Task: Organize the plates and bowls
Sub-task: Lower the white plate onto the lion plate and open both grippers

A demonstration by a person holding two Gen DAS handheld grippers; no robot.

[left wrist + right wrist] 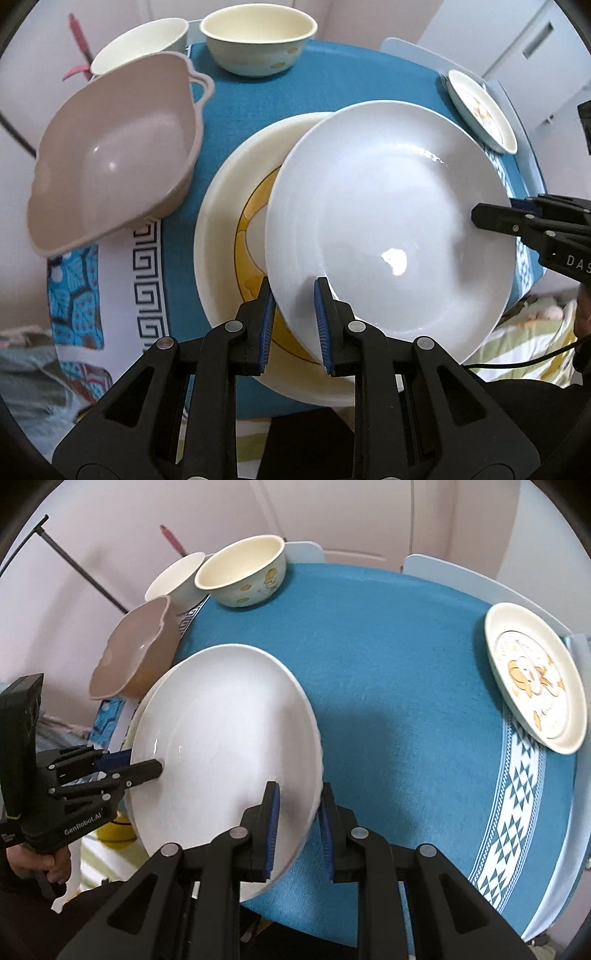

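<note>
Two tongs share one white plate (pixel 388 221): our left tongs (pixel 293 321) straddle its near rim at lower centre, our right tongs (pixel 297 823) straddle the opposite rim, both narrow on it. We judge we are stacking it onto the yellow-patterned plate (pixel 229 236) beneath; next, lower it level and release. Whether the plates touch is hidden.
</note>
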